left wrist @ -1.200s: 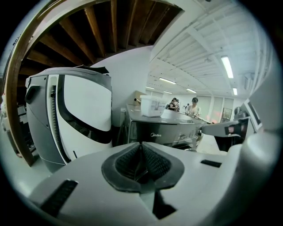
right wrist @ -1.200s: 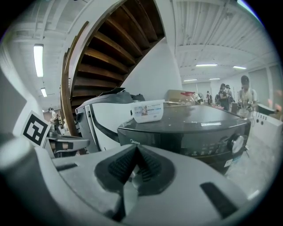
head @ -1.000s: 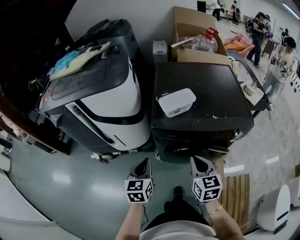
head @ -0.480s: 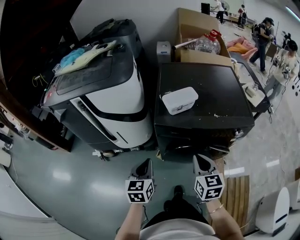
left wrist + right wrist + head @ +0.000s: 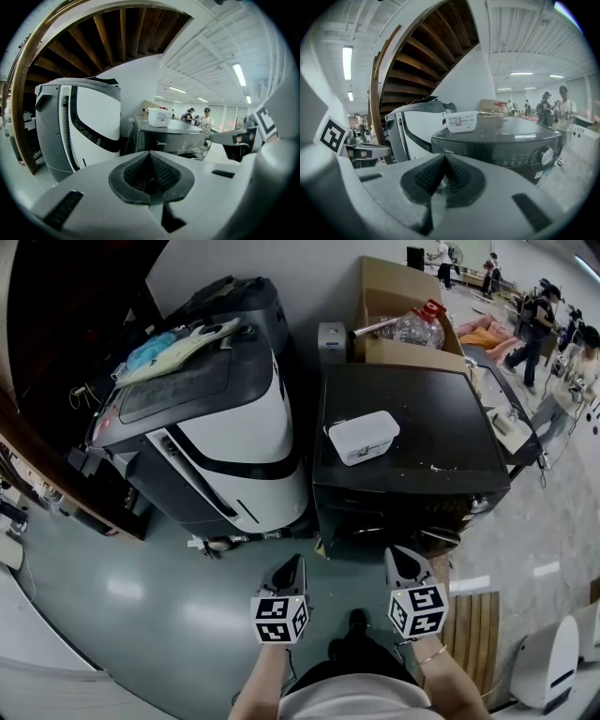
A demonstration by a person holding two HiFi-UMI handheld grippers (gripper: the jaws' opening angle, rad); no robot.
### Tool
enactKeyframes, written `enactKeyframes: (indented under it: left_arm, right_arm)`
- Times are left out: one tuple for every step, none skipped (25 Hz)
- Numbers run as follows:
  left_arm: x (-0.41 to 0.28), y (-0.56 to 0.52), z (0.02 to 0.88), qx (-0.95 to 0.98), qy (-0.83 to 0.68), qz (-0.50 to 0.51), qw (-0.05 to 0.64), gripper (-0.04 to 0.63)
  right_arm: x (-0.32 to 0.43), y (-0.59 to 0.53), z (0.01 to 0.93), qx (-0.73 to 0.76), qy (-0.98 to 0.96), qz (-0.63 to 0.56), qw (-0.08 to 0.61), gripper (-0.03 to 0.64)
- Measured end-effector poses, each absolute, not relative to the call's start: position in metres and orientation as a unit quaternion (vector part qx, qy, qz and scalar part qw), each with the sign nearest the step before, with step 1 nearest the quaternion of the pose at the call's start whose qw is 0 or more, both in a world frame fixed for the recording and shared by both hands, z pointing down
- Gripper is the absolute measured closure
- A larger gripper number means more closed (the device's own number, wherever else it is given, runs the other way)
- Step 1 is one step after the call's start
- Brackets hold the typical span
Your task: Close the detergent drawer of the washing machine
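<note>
Left gripper (image 5: pixel 150 154): jaws pressed together, ribbed pads meeting, nothing between them. It is held low in the near middle, aimed toward the washer's left front corner.
Right gripper (image 5: pixel 444 157): jaws likewise pressed together and empty. It sits beside the left gripper on its right, apart from it, and faces the washer's front without touching it.
Hands: a hand (image 5: pixel 427 650) behind each marker cube, with a bracelet on the right wrist.
Washing machine (image 5: pixel 403 418): a dark front-loader just beyond both grippers, right of centre, with its top towards the camera.
Front panel (image 5: pixel 497 150): has the brand mark at its left end and a round knob (image 5: pixel 546 155) at its right.
Detergent drawer: belongs on that panel. I cannot pick out its outline or tell whether it stands out from the panel.
White lidded container (image 5: pixel 362 437): rests on the washer's top, towards the left.
Grey-and-white machine (image 5: pixel 234 427): stands just left of the washer, with cloths (image 5: pixel 169 345) lying on its top.
Cardboard box (image 5: pixel 398 296): is behind the washer, with a clear bottle (image 5: pixel 417 324) with a red cap in it.
Slatted wooden mat (image 5: pixel 478 629): lies on the floor at near right.
People (image 5: pixel 539 315): stand at far right.
</note>
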State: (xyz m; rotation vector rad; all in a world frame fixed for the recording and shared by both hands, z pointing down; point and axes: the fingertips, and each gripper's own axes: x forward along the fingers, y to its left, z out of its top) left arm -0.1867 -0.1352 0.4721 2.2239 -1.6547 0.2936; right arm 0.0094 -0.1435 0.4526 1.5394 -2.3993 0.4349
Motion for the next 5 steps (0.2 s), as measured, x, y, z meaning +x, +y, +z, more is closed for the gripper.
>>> enactKeyframes:
  left_arm:
    - [-0.1868, -0.1344, 0.472, 0.785, -0.584, 0.104, 0.177, 0.6]
    - [-0.1869, -0.1337, 0.4716, 0.786, -0.584, 0.104, 0.177, 0.6]
    - [-0.187, -0.1332, 0.4711, 0.786, -0.583, 0.104, 0.177, 0.6]
    - [-0.1872, -0.1328, 0.4705, 0.787, -0.582, 0.104, 0.176, 0.6]
    - [-0.1874, -0.1325, 0.4698, 0.787, -0.581, 0.104, 0.176, 0.6]
  right_arm:
    - [0.0089, -0.1429, 0.4523, 0.529, -0.826, 0.149, 0.129, 0.615]
    - [0.0083, -0.1423, 0.4519, 0.528, -0.826, 0.149, 0.13, 0.615]
    - [0.0077, -0.1419, 0.4512, 0.528, -0.826, 0.148, 0.13, 0.615]
    - [0.0072, -0.1415, 0.4505, 0.528, -0.826, 0.148, 0.129, 0.615]
    - [0.0066, -0.1411, 0.4497, 0.528, -0.826, 0.148, 0.129, 0.615]
